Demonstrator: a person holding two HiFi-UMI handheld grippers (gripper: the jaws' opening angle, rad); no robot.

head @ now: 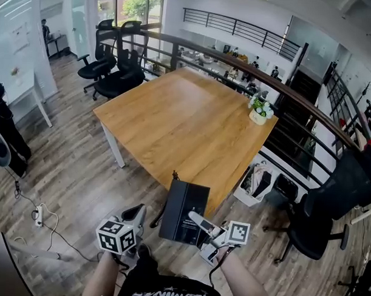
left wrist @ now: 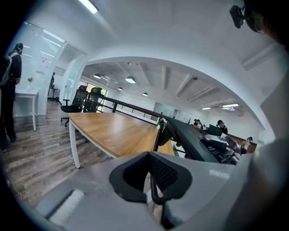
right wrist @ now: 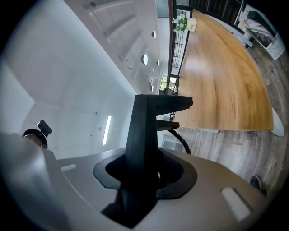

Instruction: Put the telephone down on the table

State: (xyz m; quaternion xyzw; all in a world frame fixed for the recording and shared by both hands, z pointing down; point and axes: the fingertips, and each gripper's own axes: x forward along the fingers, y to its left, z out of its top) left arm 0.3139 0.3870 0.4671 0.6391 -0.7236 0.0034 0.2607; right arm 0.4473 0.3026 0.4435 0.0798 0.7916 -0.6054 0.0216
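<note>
The telephone (head: 183,212) is up in the air just off the near corner of the table (head: 174,126), over the floor and not above the wood yet. The right gripper (head: 196,222) has its jaws clamped on the phone's lower edge, so the slab stands out past them. The left gripper (head: 137,212) sits just beside it. Its jaws are pressed together, and I think they're pinching the coiled cord (left wrist: 156,140), though that view is cramped and it might just be draped there.

Handling-wise it looks like a rigid plastic desk phone, fairly light but lopsided when held by one edge, so it'll want to tip. The smooth casing could slide in the pads. I'd keep the grip on the thick base edge and mind the springy cord, which could snag the table edge.

There's plenty of room. The tabletop is bare except for a small potted plant (head: 258,109) at the right corner, well apart. Anywhere near the near corner works.
</note>
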